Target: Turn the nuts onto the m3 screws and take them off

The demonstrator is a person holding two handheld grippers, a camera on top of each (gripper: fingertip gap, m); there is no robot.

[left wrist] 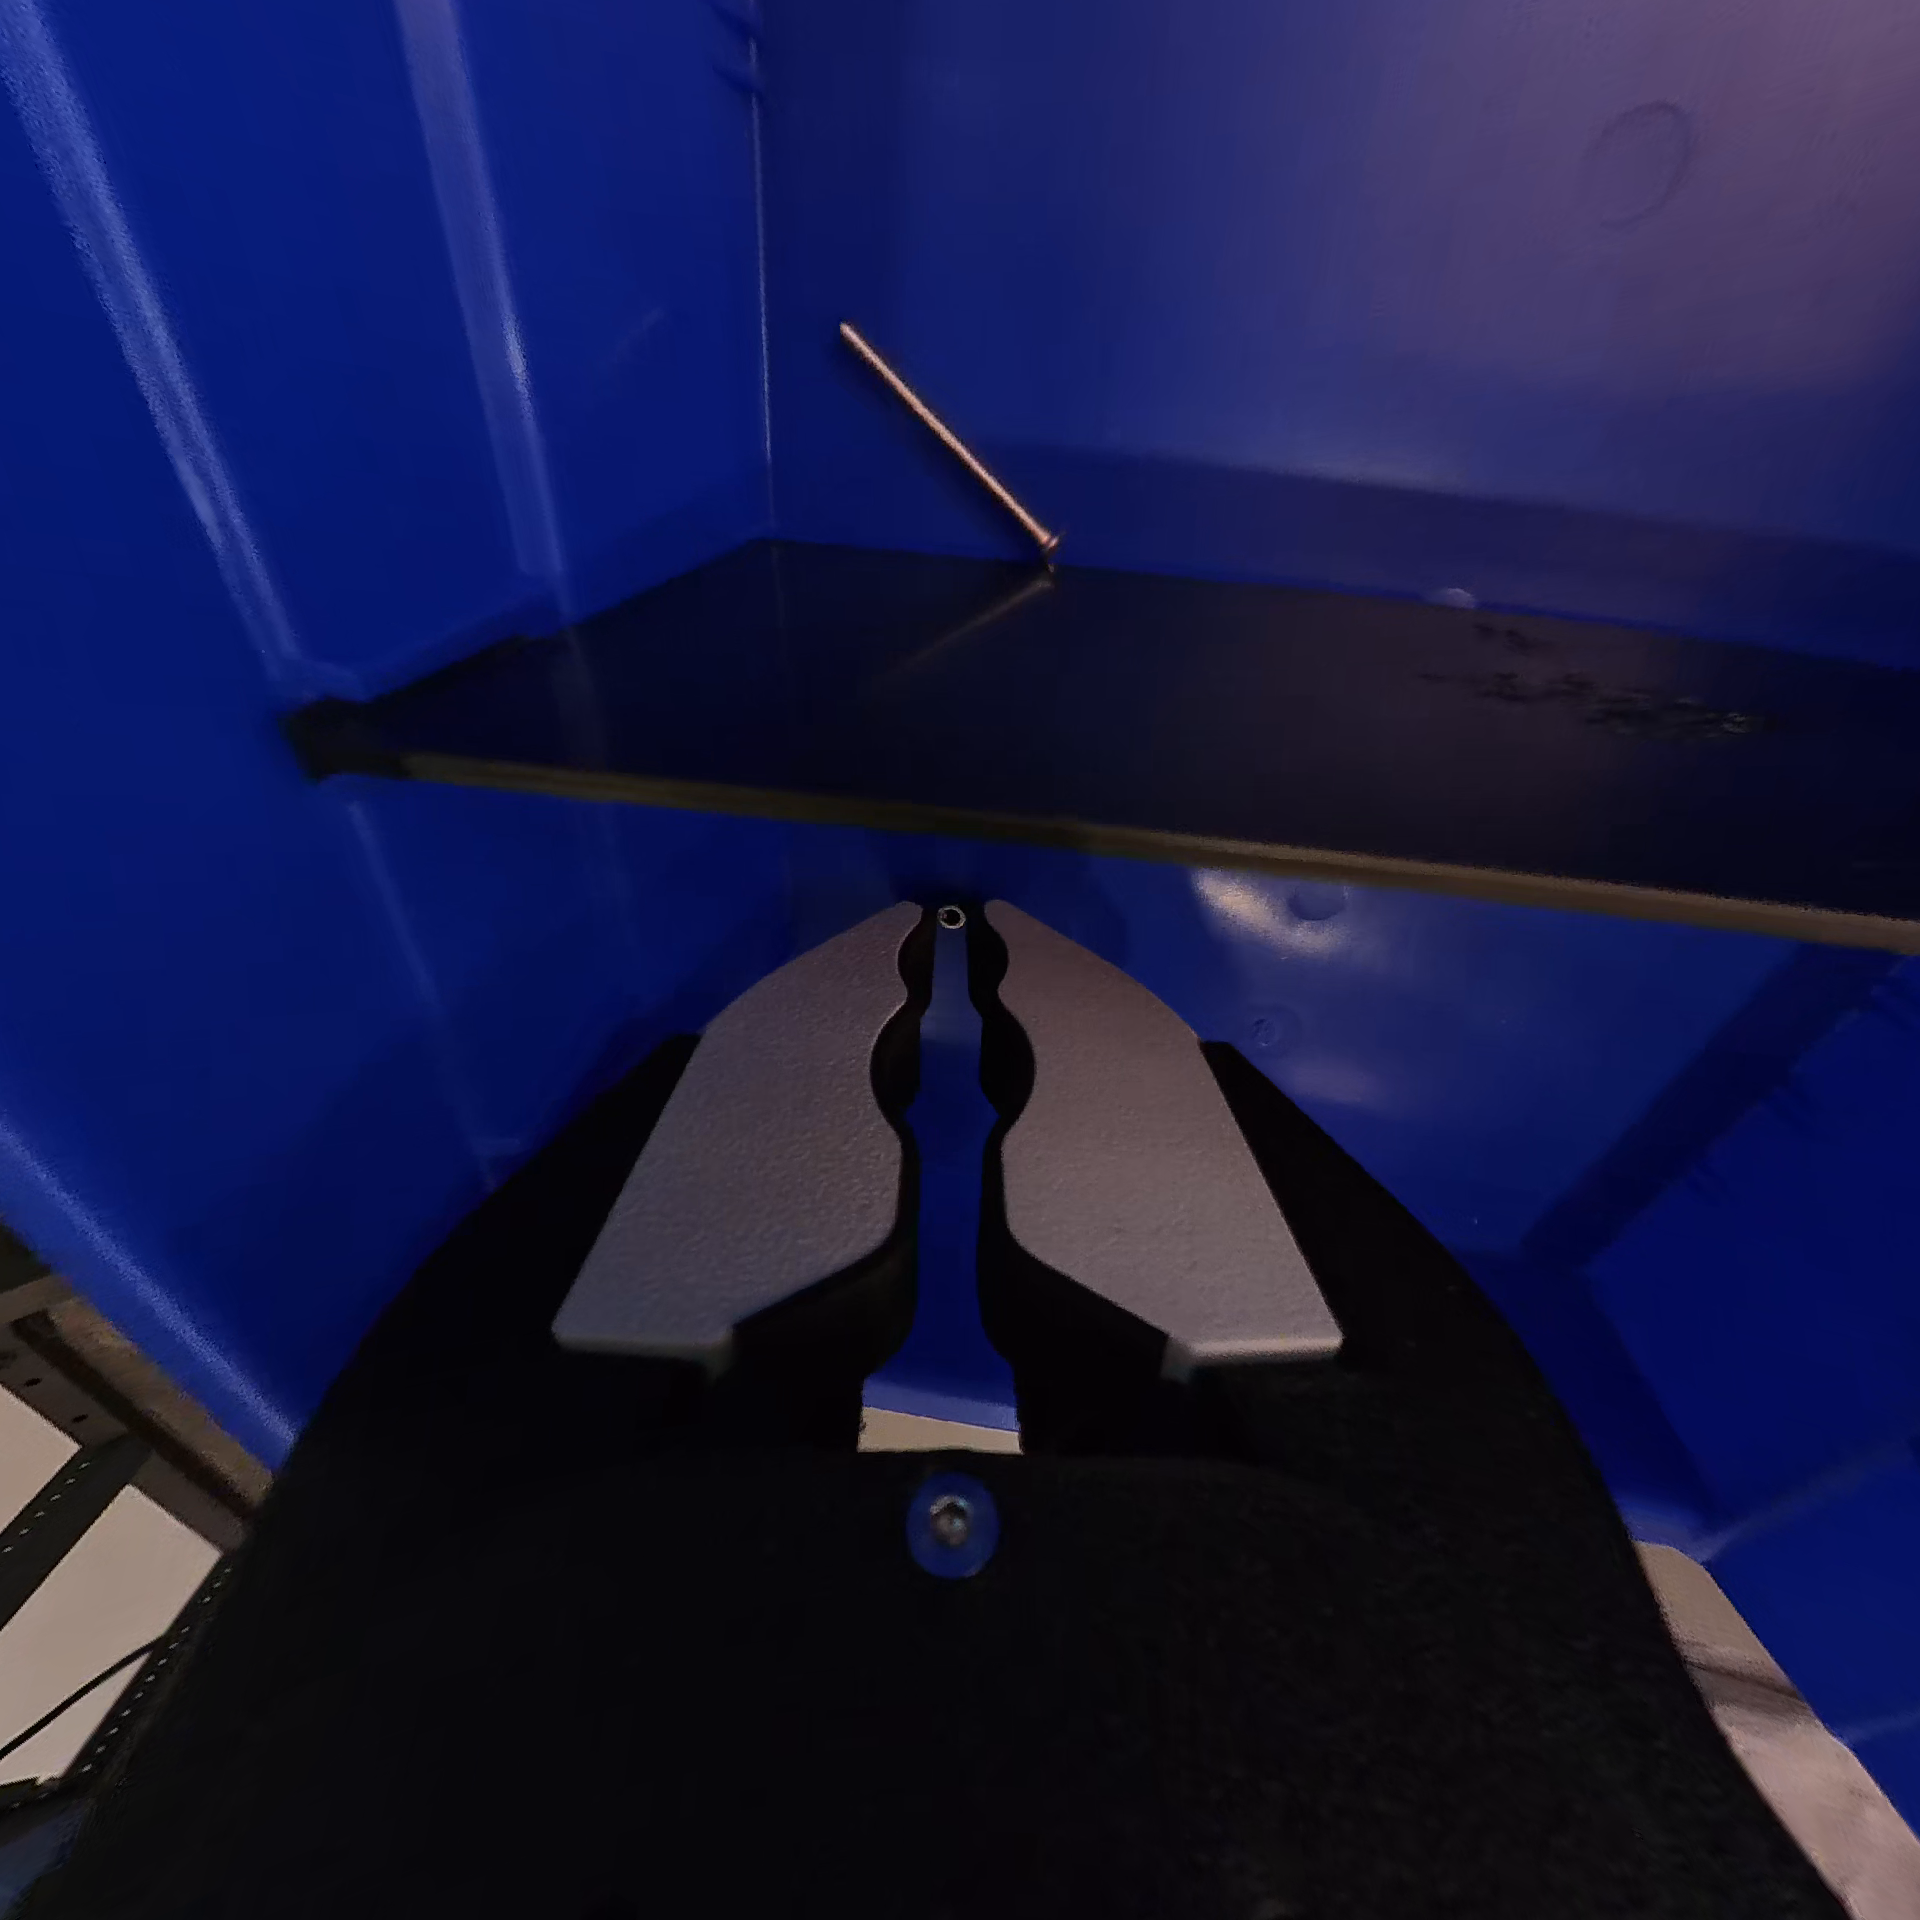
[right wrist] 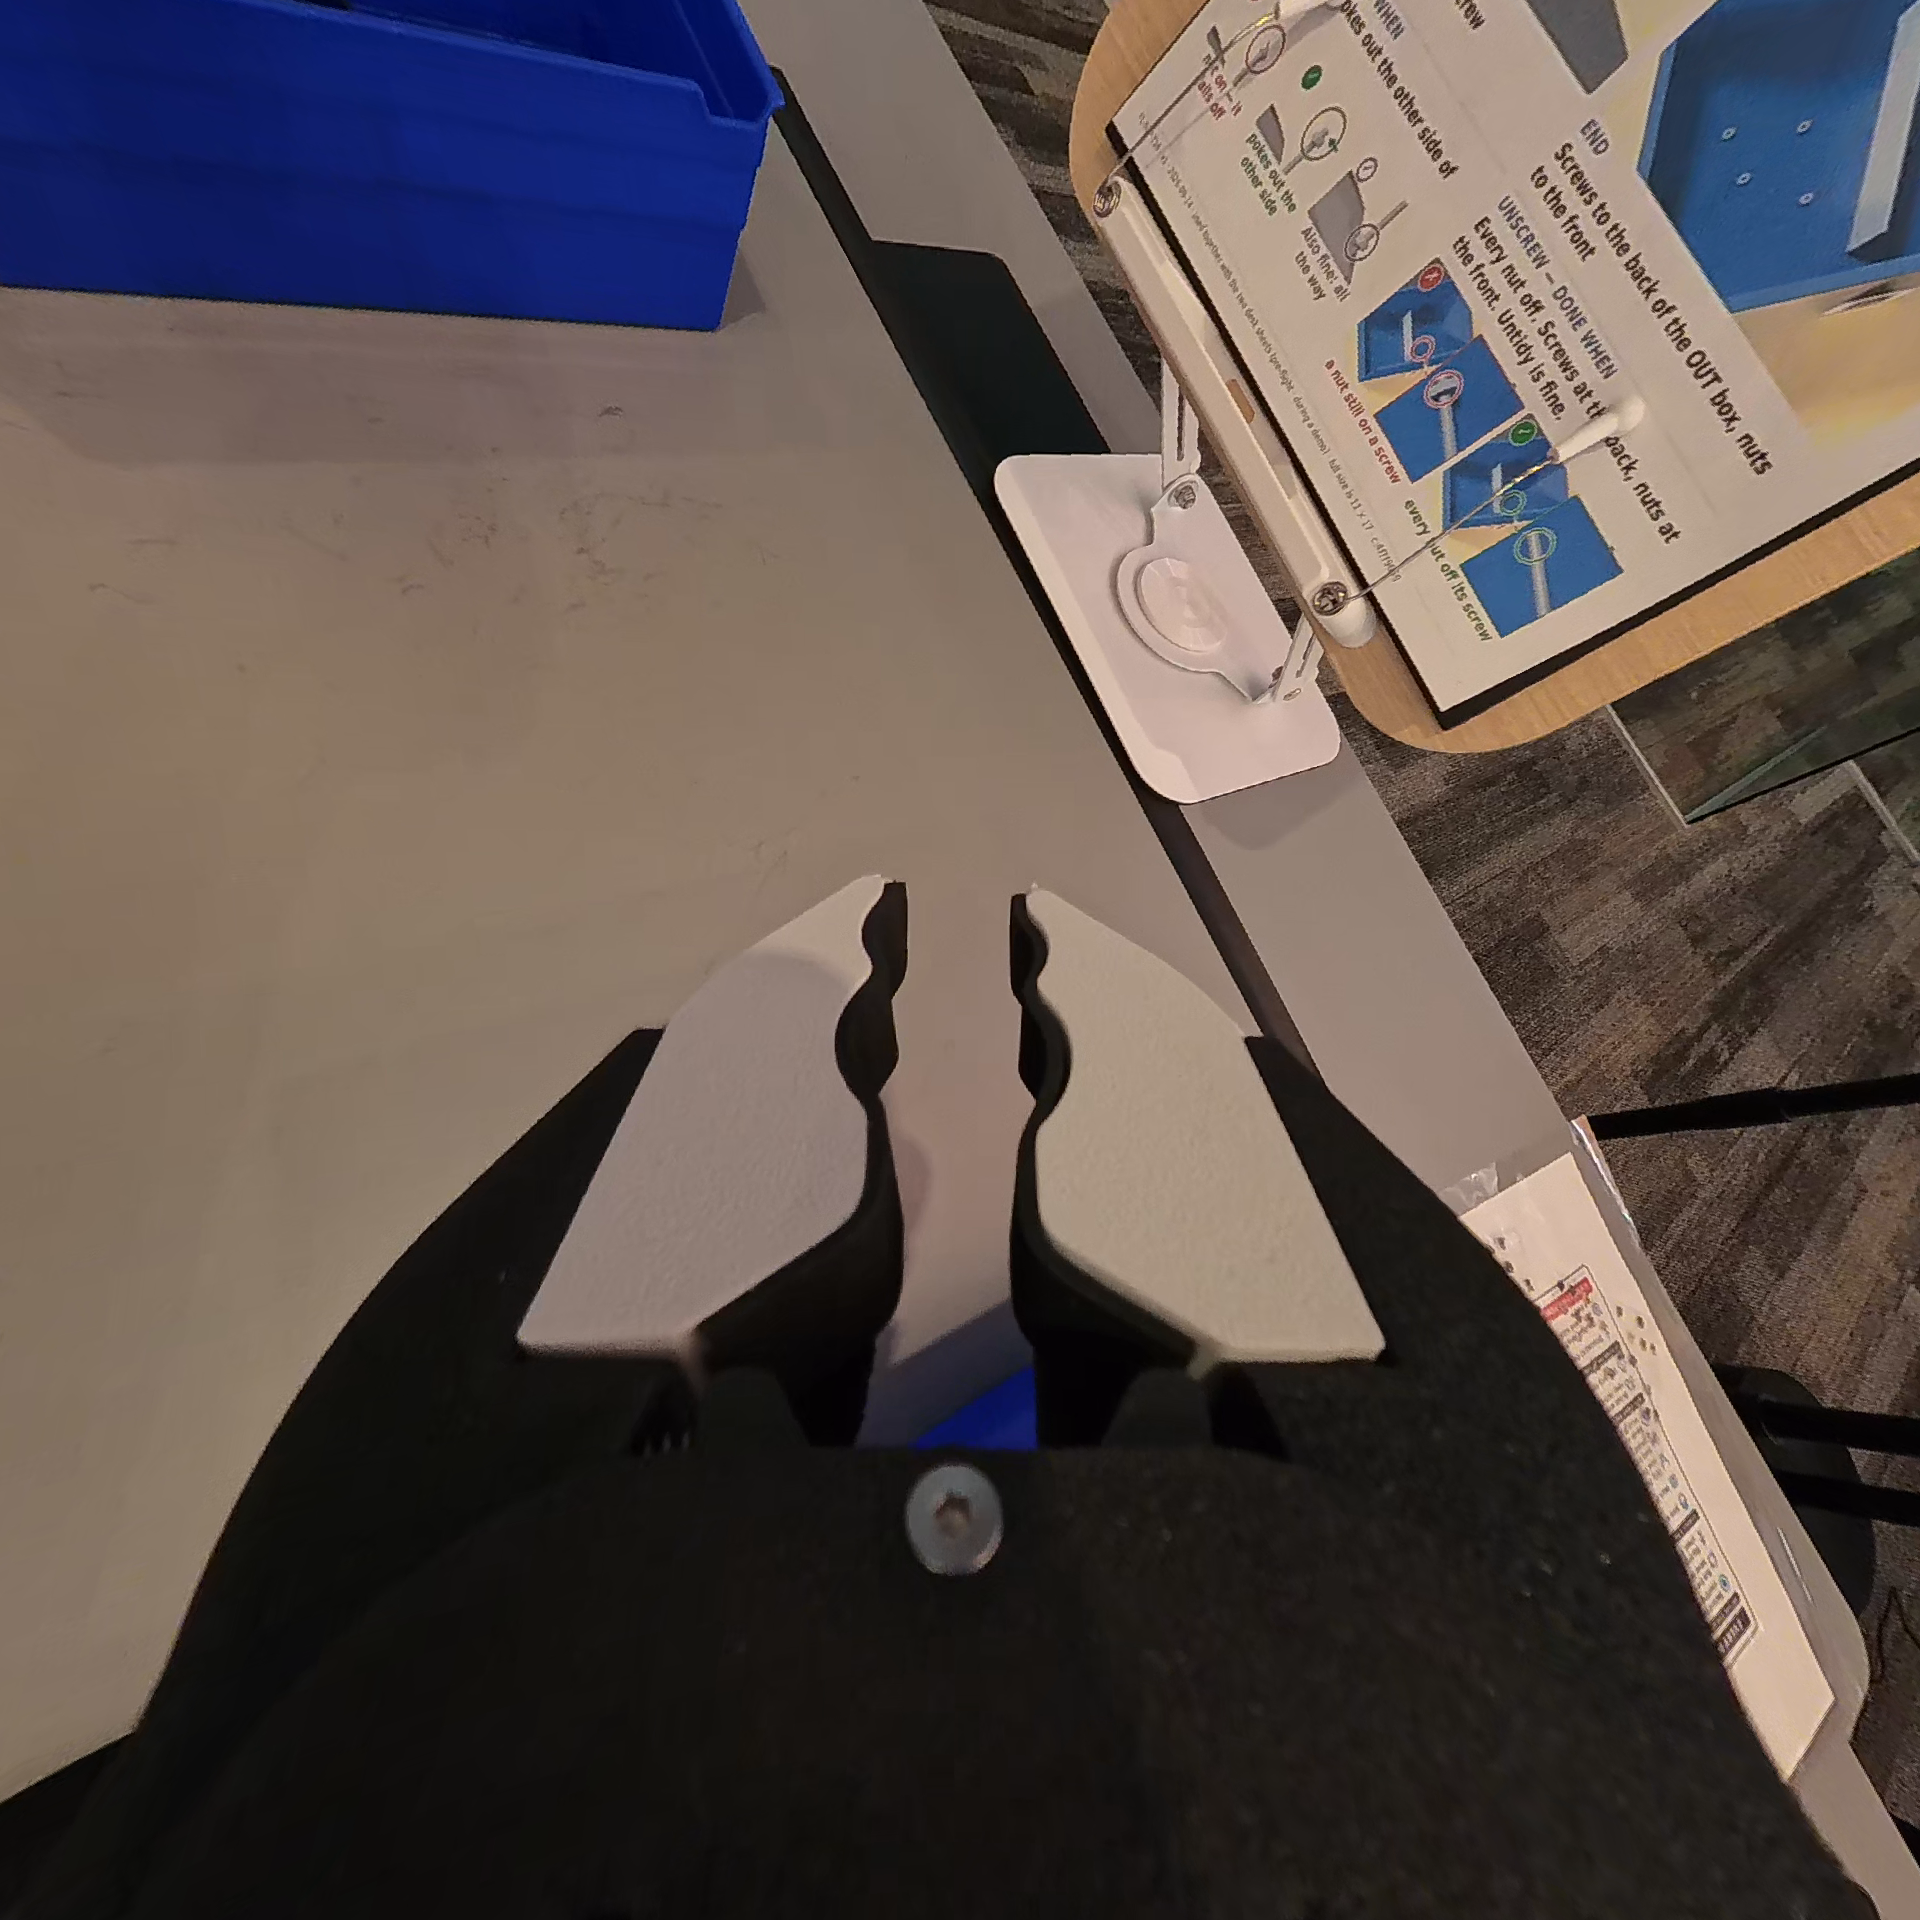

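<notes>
My left gripper (left wrist: 952, 914) is inside a blue bin (left wrist: 312, 520), in the near compartment. Its jaws are closed to a narrow gap on a small metal nut (left wrist: 951, 917) pinched at the very tips. A long thin screw (left wrist: 940, 436) leans head-down against the bin's back corner, behind a dark divider panel (left wrist: 1039, 707). My right gripper (right wrist: 958, 899) is open and empty, low over the grey table (right wrist: 416, 675) near its right edge. No screw or nut shows in the right wrist view.
Another blue bin (right wrist: 364, 156) stands at the table's far left in the right wrist view. A white stand (right wrist: 1174, 623) at the table edge holds a board with an instruction sheet (right wrist: 1507, 312). A printed paper (right wrist: 1642, 1455) lies at the near right edge. Carpet floor lies beyond. The left gripper's tips are roughly 55 cm from the right gripper's.
</notes>
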